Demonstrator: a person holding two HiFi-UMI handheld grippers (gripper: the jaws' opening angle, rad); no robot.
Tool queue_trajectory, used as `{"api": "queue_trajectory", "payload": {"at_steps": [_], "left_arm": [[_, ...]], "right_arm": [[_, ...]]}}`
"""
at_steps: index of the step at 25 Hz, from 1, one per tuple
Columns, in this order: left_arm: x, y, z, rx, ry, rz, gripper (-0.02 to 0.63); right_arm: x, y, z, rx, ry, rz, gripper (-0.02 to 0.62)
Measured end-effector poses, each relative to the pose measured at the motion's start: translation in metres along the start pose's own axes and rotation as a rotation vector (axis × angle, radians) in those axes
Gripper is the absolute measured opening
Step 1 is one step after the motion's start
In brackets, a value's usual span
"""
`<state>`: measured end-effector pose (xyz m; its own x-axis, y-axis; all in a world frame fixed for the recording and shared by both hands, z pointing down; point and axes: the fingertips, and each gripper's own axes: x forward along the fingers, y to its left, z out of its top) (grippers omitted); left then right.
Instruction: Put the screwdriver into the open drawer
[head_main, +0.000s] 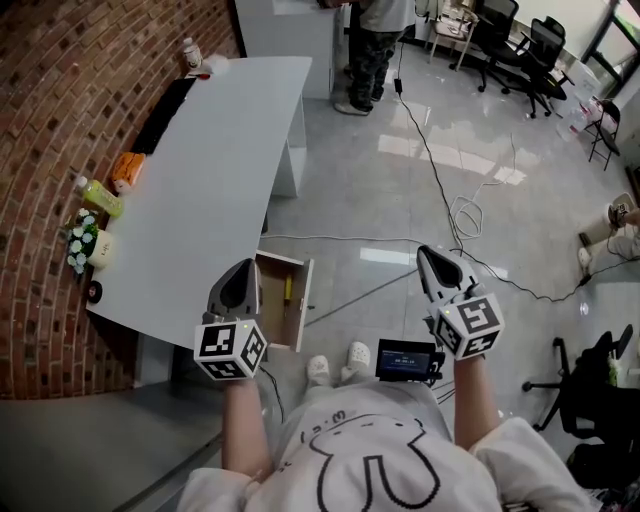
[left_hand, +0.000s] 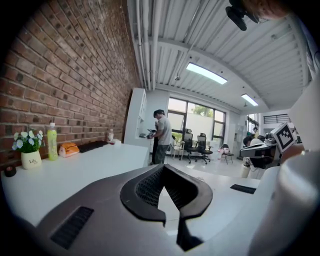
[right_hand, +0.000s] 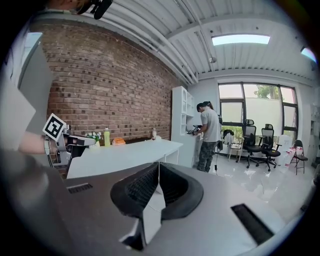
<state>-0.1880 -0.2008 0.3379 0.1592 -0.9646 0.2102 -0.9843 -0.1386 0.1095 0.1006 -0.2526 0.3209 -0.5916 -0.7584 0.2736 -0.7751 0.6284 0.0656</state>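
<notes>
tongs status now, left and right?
Left tongs: closed, holding nothing.
Right tongs: closed, holding nothing.

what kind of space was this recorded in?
Likely an open office or lab workspace: a long white table against a brick wall, black swivel office chairs at the far end, and cables trailing across a glossy floor.
</notes>
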Motion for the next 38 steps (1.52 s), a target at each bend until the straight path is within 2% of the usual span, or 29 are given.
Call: {"api": "queue_trajectory", "payload": {"at_steps": [9,14,38], "left_arm": [[-0.017,-0.016,0.044,0.067,-0.123,-0.013,0.012],[-0.023,-0.029,0.057,0.093,-0.171,-0.038,0.012],[-0.027,-0.038,0.077,0.137,-0.213,-0.072,0.012]], "right_arm": [[-0.014,0.005,0.032,-0.039,-0.083,0.0,0.02],[-0.02,0.01,0.042,-0.02,-0.129,0.029,0.02],[-0.015,0.017,0.052,-0.086,-0.134,0.037,0.02]]}}
